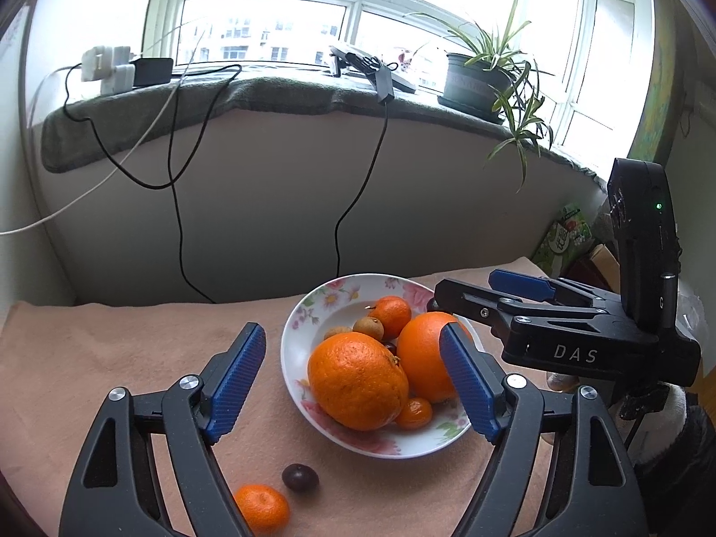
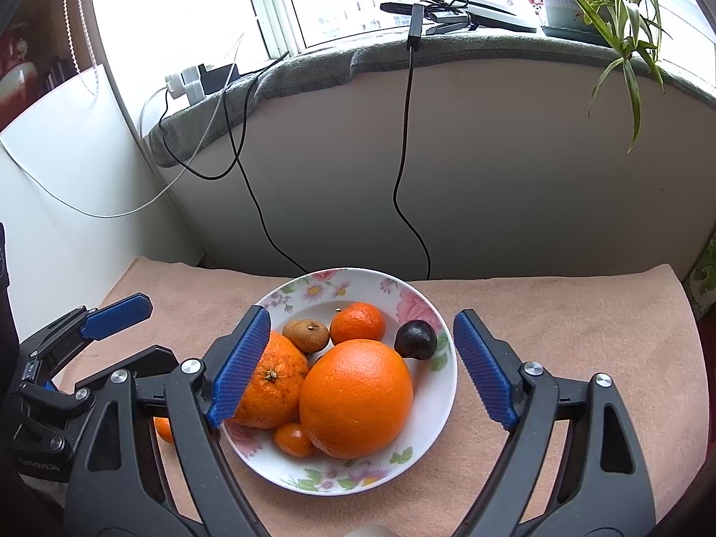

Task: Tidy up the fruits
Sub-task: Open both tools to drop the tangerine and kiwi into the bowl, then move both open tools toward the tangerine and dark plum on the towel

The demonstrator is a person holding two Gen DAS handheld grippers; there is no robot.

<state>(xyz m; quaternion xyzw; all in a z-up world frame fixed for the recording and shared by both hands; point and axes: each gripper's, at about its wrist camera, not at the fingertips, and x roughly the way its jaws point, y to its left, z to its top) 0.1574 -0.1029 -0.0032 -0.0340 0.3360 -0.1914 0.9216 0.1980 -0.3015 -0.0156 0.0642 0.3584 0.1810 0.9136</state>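
Both hand-held grippers spread, empty – loose mandarin [image 1: 262, 509], plum [image 1: 300, 477] near bowl [image 1: 291, 326]: light, soft – pinch gently across middle.

— Contents of the floral bowl [image 2: 441, 385]?
— Two large oranges [image 2: 355, 396] are seated side by side at the front; behind them, a mandarin [image 2: 358, 322], a brown longan [image 2: 306, 335] and a dark plum [image 2: 415, 339] are noted.
— Outside it?
— One mandarin [image 1: 262, 509] and one dark plum [image 1: 300, 477] are left on the cloth, just beside each other.
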